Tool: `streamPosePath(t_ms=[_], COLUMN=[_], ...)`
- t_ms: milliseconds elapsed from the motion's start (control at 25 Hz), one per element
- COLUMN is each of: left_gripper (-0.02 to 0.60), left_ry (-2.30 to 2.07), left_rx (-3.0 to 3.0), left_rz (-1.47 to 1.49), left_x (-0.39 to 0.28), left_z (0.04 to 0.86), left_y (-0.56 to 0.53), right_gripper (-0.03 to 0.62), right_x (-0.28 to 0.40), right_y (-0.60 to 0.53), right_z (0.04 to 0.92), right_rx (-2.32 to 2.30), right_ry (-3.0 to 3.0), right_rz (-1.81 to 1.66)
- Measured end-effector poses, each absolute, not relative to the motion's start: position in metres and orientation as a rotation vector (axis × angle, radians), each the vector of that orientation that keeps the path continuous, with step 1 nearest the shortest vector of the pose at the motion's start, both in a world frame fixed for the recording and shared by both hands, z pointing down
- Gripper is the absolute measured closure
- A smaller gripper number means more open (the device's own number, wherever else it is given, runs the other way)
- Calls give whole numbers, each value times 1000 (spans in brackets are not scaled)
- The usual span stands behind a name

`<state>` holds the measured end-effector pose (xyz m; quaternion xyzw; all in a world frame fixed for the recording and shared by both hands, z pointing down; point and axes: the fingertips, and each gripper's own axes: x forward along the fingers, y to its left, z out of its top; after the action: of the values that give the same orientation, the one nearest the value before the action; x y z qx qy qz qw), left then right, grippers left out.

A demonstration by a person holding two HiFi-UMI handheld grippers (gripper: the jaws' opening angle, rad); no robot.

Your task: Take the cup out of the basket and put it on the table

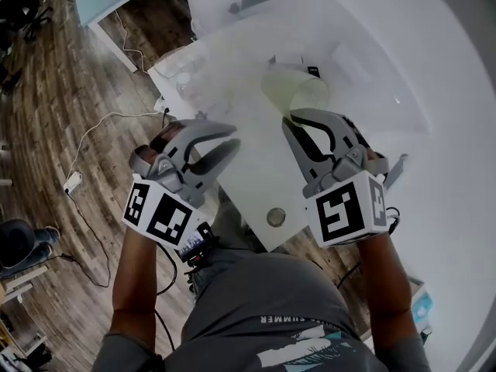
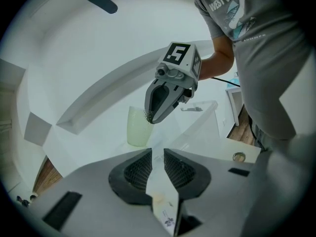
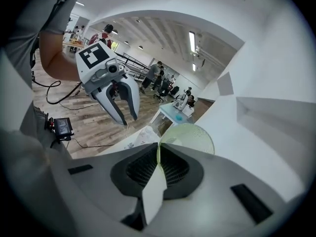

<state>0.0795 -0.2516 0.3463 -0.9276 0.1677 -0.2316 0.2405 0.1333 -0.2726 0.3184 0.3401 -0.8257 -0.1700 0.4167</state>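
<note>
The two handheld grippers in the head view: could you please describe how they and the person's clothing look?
Both the left gripper and the right gripper are grey, with curved fingers that carry black ribbed pads. Each bears a white cube with black square markers. The person wears a grey short-sleeved T-shirt with white and teal print.

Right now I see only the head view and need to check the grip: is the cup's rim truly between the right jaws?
Observer: Yes; the right gripper view shows the cup rim clamped in the right gripper.
Operator: Left one empty?
Observer: Yes; the left gripper view shows the left gripper with jaws apart, nothing between.
Operator: Cup upright?
Observer: Yes; the left gripper view shows it mouth up.
</note>
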Motion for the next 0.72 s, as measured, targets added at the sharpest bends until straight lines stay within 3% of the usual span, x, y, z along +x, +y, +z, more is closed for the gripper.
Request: streamPosePath(t_ms=[200, 720], left_gripper=[571, 571], left_ry=[507, 631], left_rx=[-2533, -2552], left_rz=[-642, -712], left_x=[66, 23], left_z=[346, 363], left_y=[-245, -231], right_gripper=[565, 565], right_x=[111, 58], right_y=[-257, -228], right_z=[321, 368], right_rx=[804, 626], right_ry=[-2102, -2151], right_rz=[-447, -429])
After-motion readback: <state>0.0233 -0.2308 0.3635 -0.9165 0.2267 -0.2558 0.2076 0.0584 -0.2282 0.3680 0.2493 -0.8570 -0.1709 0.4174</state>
